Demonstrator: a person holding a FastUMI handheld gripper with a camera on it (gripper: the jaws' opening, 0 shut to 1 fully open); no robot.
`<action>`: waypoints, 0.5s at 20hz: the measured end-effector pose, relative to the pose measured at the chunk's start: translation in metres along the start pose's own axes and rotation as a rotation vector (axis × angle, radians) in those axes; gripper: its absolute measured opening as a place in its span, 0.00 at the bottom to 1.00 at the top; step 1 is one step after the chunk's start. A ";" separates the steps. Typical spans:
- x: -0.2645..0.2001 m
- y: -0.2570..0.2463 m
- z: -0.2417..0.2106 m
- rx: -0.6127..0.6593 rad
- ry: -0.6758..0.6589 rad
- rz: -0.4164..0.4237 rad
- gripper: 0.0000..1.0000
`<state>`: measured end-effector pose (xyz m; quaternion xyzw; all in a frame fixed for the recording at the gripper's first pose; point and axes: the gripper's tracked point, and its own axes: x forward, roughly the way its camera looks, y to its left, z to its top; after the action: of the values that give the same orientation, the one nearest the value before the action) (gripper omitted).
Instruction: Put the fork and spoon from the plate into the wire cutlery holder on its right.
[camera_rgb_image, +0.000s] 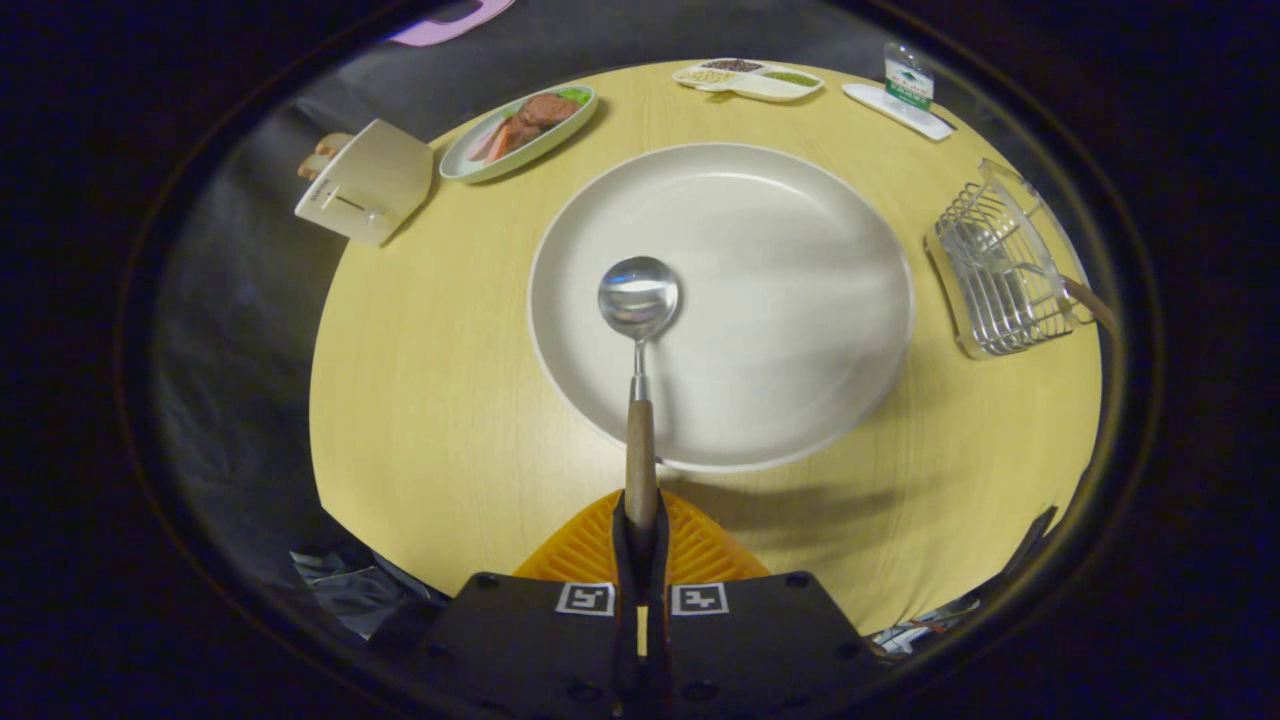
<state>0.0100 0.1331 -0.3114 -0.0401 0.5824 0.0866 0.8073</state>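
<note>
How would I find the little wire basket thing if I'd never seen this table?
Start at the big white plate in the middle of the round wooden table. The tongs are shut on the spoon above that plate. Just right of the plate lies the wire cutlery holder, the one shiny metal cage among flat dishes.

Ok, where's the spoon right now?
In the gripper view, the spoon is clamped by its wooden handle in the hand-held gripper, its bowl over the white plate, left of the wire cutlery holder.
</note>
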 end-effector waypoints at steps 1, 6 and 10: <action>-0.004 0.001 0.000 0.001 -0.007 0.008 0.07; -0.030 0.008 0.008 0.048 -0.045 0.070 0.07; -0.071 -0.006 0.016 0.065 -0.072 0.089 0.07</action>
<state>0.0041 0.1233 -0.2395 0.0153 0.5569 0.1051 0.8238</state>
